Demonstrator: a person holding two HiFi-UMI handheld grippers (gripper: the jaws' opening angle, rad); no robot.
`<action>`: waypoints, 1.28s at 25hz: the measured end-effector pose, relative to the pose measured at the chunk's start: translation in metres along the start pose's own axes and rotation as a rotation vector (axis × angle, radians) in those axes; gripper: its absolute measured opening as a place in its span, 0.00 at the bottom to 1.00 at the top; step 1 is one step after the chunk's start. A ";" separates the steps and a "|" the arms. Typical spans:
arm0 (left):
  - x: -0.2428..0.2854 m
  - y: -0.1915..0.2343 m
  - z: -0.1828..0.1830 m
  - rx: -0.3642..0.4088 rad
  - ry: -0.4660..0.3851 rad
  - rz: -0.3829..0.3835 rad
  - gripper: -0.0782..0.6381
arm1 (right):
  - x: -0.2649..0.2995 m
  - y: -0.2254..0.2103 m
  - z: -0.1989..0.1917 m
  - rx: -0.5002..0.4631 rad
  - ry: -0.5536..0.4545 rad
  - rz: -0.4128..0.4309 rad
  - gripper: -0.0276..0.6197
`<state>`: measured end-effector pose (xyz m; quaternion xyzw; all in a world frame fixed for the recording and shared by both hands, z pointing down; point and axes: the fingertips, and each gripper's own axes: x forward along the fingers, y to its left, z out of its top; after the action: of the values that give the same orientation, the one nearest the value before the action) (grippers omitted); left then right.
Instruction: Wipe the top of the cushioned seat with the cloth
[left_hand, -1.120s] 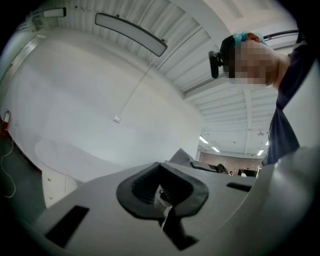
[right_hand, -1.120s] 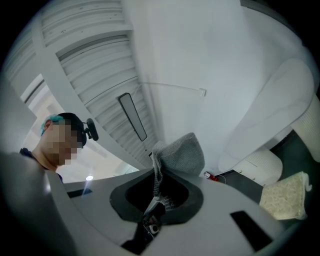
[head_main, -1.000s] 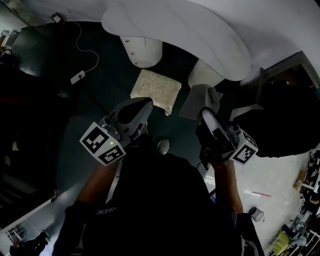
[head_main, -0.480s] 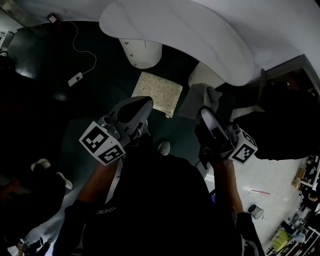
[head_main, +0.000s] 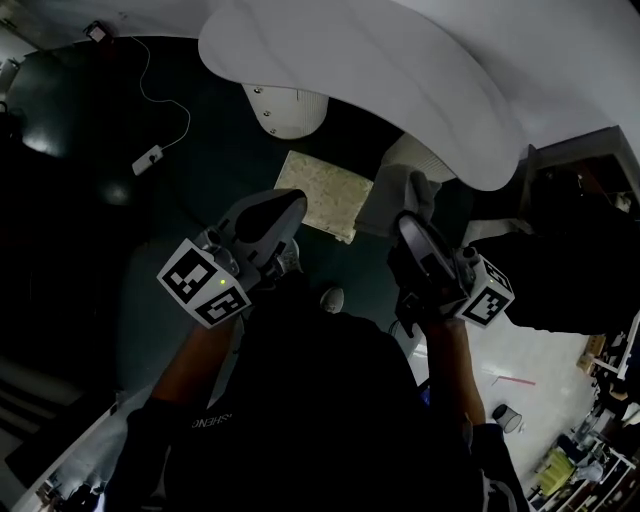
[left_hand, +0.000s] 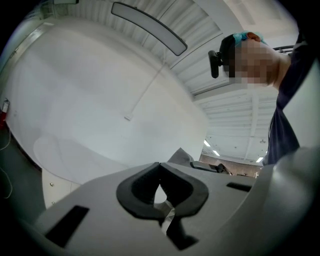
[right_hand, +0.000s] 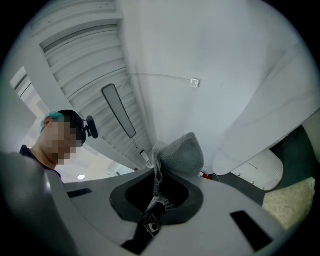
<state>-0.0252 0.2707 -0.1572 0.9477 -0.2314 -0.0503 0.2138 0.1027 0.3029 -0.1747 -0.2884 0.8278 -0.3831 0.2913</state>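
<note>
The cushioned seat (head_main: 325, 193) is a pale, patterned square pad low on the dark floor, under the edge of a white table. In the right gripper view it shows at the lower right (right_hand: 291, 201). My right gripper (head_main: 408, 222) is shut on a grey cloth (head_main: 398, 200), which hangs just to the right of the seat. The cloth (right_hand: 180, 152) bunches up out of the closed right gripper (right_hand: 159, 172). My left gripper (head_main: 290, 202) hovers at the seat's near left corner. The left gripper (left_hand: 160, 166) has its jaws together with nothing between them.
A large curved white table (head_main: 380, 70) spreads overhead on two ribbed white pedestals (head_main: 285, 108) (head_main: 428, 158). A power strip with a white cable (head_main: 148, 157) lies on the floor at the left. Dark furniture (head_main: 570, 240) stands at the right. A shoe (head_main: 331, 298) shows near my body.
Both grippers keep the same pose and the cloth stays gripped. The seat and table have slid slightly right in the head view. A pair of shoes seen at lower left has gone.
</note>
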 end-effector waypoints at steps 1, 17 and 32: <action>-0.002 0.010 0.001 -0.003 0.000 -0.002 0.12 | 0.008 -0.005 -0.003 -0.001 0.005 -0.003 0.09; -0.010 0.156 0.022 -0.058 0.036 -0.038 0.12 | 0.128 -0.083 -0.024 0.001 0.031 -0.106 0.09; 0.005 0.210 0.003 -0.120 0.088 -0.009 0.12 | 0.150 -0.144 -0.028 0.054 0.093 -0.189 0.09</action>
<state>-0.1087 0.0992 -0.0697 0.9355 -0.2141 -0.0236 0.2802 0.0199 0.1332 -0.0834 -0.3392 0.7989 -0.4439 0.2228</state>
